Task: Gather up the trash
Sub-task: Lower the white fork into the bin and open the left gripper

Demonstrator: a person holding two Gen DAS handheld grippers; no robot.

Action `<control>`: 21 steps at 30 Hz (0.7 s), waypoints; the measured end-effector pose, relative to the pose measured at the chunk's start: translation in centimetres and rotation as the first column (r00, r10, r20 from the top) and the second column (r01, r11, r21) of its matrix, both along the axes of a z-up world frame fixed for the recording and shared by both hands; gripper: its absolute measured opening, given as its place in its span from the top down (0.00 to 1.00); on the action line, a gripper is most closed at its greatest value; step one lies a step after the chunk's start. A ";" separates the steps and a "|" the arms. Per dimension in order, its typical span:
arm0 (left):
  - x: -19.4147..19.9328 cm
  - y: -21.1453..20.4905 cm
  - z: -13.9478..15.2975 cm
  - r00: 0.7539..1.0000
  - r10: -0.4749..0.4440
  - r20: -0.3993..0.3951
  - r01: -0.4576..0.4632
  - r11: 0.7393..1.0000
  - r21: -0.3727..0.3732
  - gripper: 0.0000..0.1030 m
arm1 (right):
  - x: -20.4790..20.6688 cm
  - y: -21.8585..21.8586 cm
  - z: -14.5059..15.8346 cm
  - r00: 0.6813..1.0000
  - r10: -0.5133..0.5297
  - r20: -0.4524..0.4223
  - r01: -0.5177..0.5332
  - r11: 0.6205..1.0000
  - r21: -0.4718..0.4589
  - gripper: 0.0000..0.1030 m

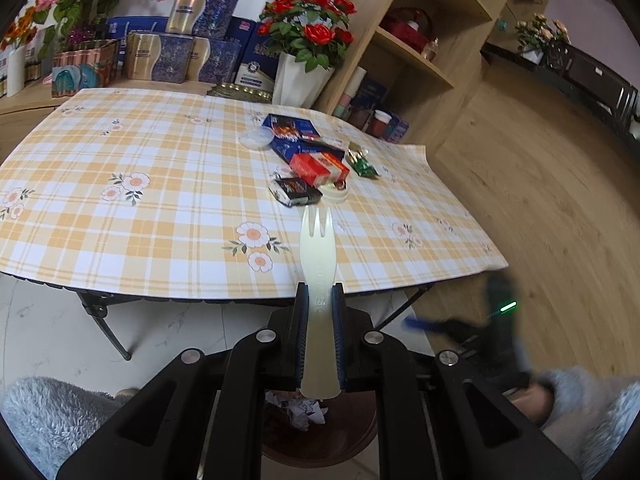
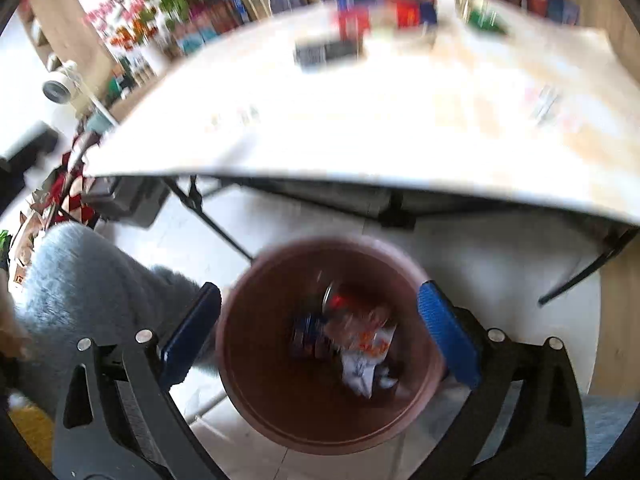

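Observation:
My left gripper (image 1: 320, 288) is shut on a pale plastic fork (image 1: 317, 248), whose tines point out over the table's near edge. Further back on the checked tablecloth (image 1: 120, 220) lies a pile of trash: a blue packet (image 1: 290, 128), a red box (image 1: 320, 168), a black box (image 1: 294, 192), a green wrapper (image 1: 362, 164) and a clear lid (image 1: 256, 138). In the blurred right wrist view, my right gripper (image 2: 319, 291) stands wide open above a brown bin (image 2: 280, 412). Nothing is between its fingers. Crumpled wrappers (image 2: 360, 344) lie inside the bin.
The bin (image 1: 344, 436) also shows on the floor below the left gripper. Red roses in a white vase (image 1: 298, 80), gift boxes (image 1: 176, 56) and a wooden shelf (image 1: 420, 40) stand behind the table. Folding table legs (image 2: 208, 216) and a fluffy grey sleeve (image 2: 88, 280) are close by.

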State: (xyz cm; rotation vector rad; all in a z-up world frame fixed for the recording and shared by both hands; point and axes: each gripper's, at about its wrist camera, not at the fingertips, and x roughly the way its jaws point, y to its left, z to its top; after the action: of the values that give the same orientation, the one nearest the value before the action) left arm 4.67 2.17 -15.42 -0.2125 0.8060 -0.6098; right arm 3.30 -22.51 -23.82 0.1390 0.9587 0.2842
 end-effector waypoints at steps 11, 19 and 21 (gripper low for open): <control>-0.4 -5.3 -3.1 0.975 -0.214 0.058 0.205 0.971 0.126 0.88 | -4.2 -4.4 5.8 0.929 -0.046 0.367 0.122 0.975 -0.184 0.06; 0.9 -8.0 -8.8 0.972 -0.213 -0.097 0.227 0.957 0.182 0.88 | -3.4 -7.1 3.8 0.917 -0.221 0.333 0.276 0.953 -0.128 0.06; 1.0 -8.2 -9.3 0.968 -0.223 -0.111 0.241 0.952 0.190 0.88 | -3.2 -7.3 3.6 0.916 -0.234 0.326 0.286 0.951 -0.121 0.06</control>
State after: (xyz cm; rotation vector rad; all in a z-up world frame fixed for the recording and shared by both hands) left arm 5.70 -6.08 -24.74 0.0435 0.9809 -0.7382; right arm 0.08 -29.84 -20.21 0.0651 0.6394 -0.0242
